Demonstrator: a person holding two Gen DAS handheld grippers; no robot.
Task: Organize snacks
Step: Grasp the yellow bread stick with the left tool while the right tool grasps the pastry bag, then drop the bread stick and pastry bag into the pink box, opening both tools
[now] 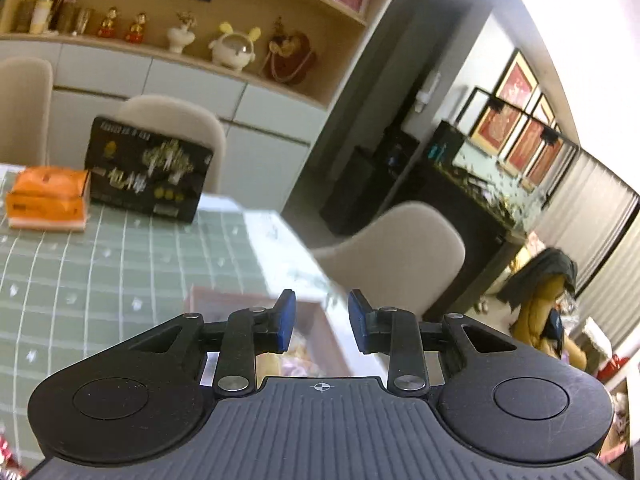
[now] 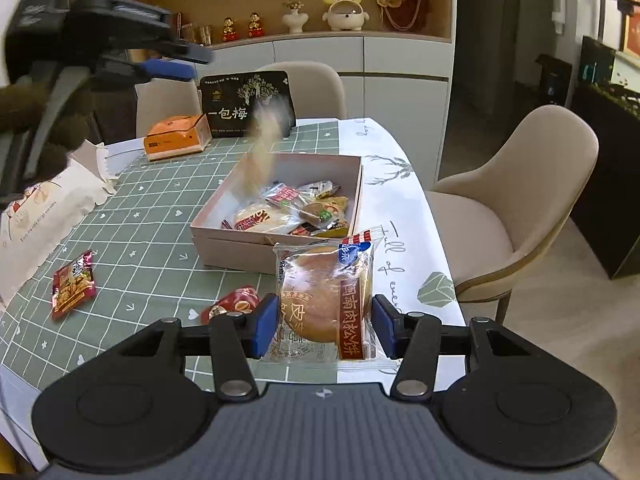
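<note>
Nearby, 2 red packets (image 2: 74,284) are lying loose on the checked worktop (image 2: 152,220), beside a paper bag (image 2: 52,208). Right fingers (image 2: 266,324) are gripping a clear-wrapped round pastry (image 2: 324,300) just before the snack-filled box (image 2: 276,204). Left fingers (image 1: 286,320) are standing apart, holding nothing, above the box; a blurred snack (image 2: 260,148) is dropping in.

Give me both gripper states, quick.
Left gripper: open, nothing between the fingers, raised above the box.
Right gripper: shut on the wrapped pastry.
</note>
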